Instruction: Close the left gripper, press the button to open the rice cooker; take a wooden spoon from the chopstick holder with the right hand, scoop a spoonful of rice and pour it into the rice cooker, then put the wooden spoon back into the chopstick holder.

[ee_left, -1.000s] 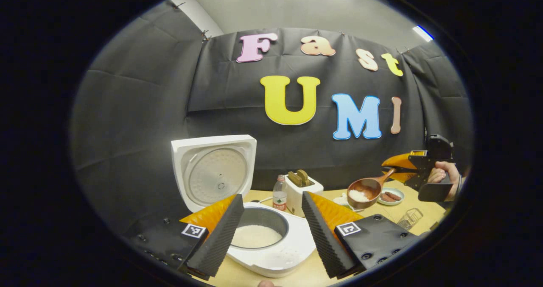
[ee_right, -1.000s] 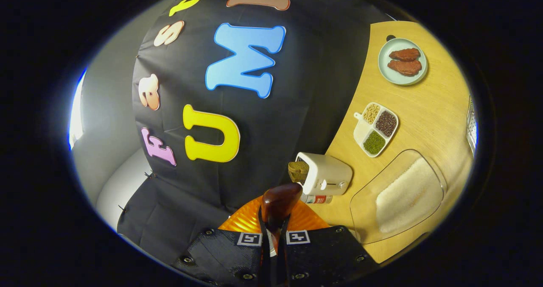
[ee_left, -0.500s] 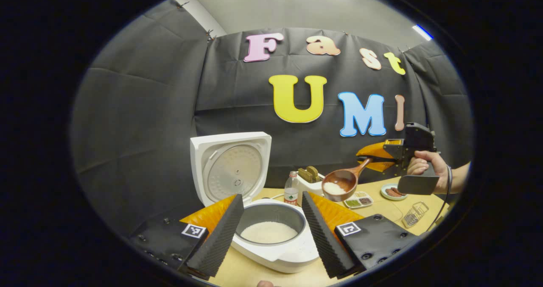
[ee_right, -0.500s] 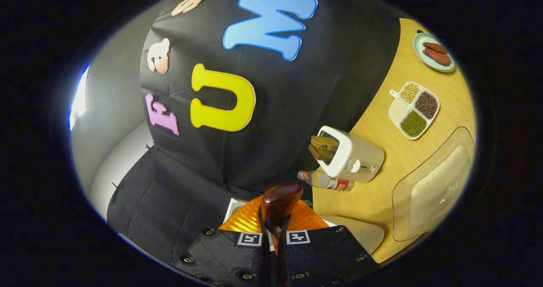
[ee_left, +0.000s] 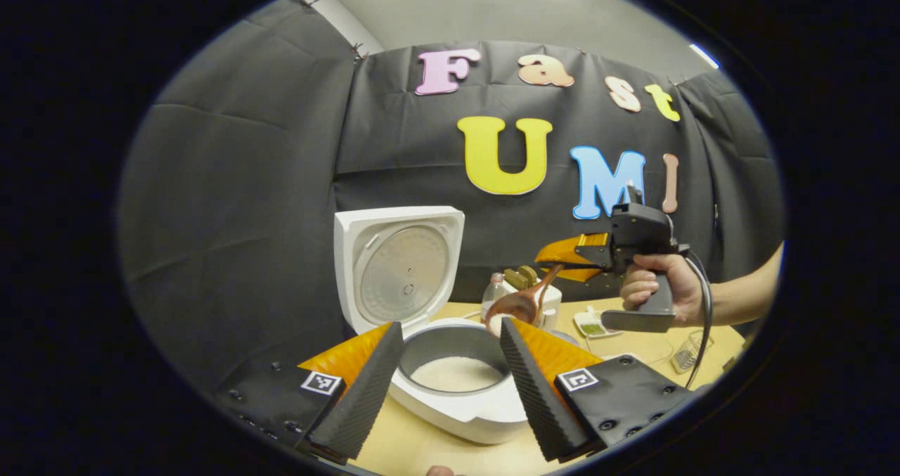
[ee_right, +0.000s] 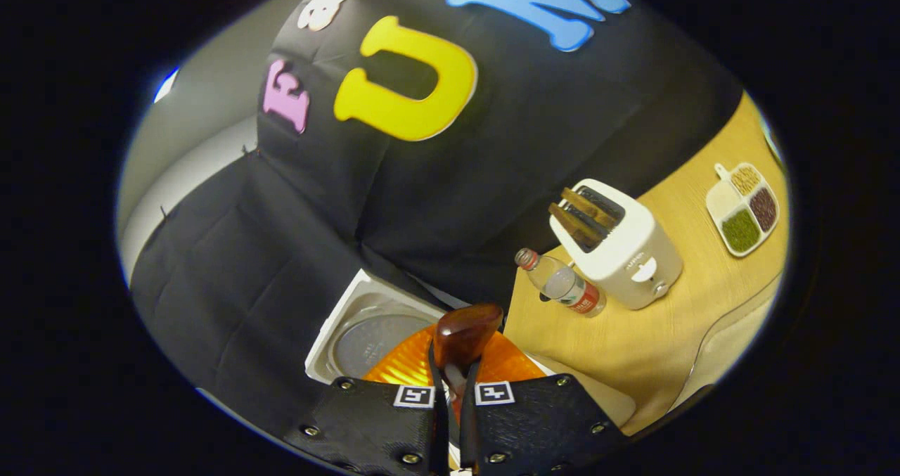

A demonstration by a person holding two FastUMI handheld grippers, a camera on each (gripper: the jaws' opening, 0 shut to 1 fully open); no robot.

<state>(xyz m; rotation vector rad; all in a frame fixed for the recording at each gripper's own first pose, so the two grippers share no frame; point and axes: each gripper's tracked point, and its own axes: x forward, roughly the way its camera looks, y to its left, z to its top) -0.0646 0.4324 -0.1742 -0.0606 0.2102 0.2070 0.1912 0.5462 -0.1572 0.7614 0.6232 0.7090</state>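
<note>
The white rice cooker (ee_left: 478, 413) stands with its lid (ee_left: 401, 265) up and rice in its pot (ee_left: 457, 372). My left gripper (ee_left: 450, 323) is open, its fingers on either side of the pot, holding nothing. In the left gripper view my right gripper (ee_left: 566, 254), held by a hand (ee_left: 661, 286), hangs right of the cooker. It is shut on the handle of the wooden spoon (ee_left: 518, 307). The spoon's bowl holds rice and tilts down by the pot's right rim. In the right gripper view the gripper (ee_right: 453, 386) clamps the spoon handle (ee_right: 462, 337) above the lid (ee_right: 365, 335).
A white toaster (ee_right: 622, 247) with bread and a water bottle (ee_right: 566, 287) stand behind the cooker on the wooden table (ee_right: 633, 349). A divided dish of grains (ee_right: 744, 202) and a clear tray (ee_right: 735, 325) lie farther right. A wire holder (ee_left: 680, 355) sits near the table's right edge.
My right gripper has carried the spoon of rice leftward from over the table to the cooker's right rim, and the bowl now tips downward. The left gripper stays open.
</note>
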